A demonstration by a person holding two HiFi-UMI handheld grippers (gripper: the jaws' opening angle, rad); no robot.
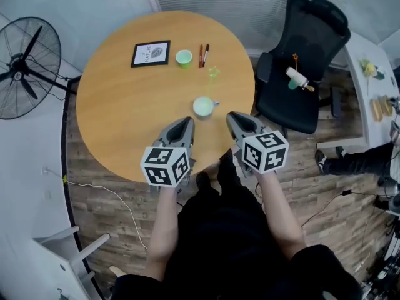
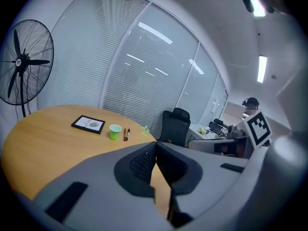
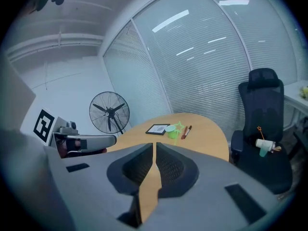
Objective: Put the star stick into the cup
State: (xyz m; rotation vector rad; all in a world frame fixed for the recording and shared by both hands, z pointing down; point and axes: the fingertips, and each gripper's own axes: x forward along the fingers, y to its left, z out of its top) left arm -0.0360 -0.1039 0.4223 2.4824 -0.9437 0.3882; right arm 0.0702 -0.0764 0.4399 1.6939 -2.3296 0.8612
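A translucent green star stick [image 1: 214, 75] lies flat on the round wooden table [image 1: 125, 111], right of a small green cup [image 1: 184, 57]. Nearer me stands a pale green mug [image 1: 204, 107]. My left gripper [image 1: 187, 122] and right gripper [image 1: 232, 117] hover over the table's near edge, either side of the mug, both shut with nothing in them. In the left gripper view the star stick [image 2: 146, 129] and green cup [image 2: 115, 131] show far beyond the touching jaw tips [image 2: 155, 146]. From the right gripper [image 3: 154, 146] the star stick [image 3: 180, 126] sits by the green cup [image 3: 172, 132].
A framed picture [image 1: 150, 53] and two pens [image 1: 203, 55] lie at the table's far side. A black office chair [image 1: 303, 55] with a bottle [image 1: 299, 79] on its seat stands right of the table. A floor fan [image 1: 25, 67] stands left, a white desk [image 1: 375, 74] far right.
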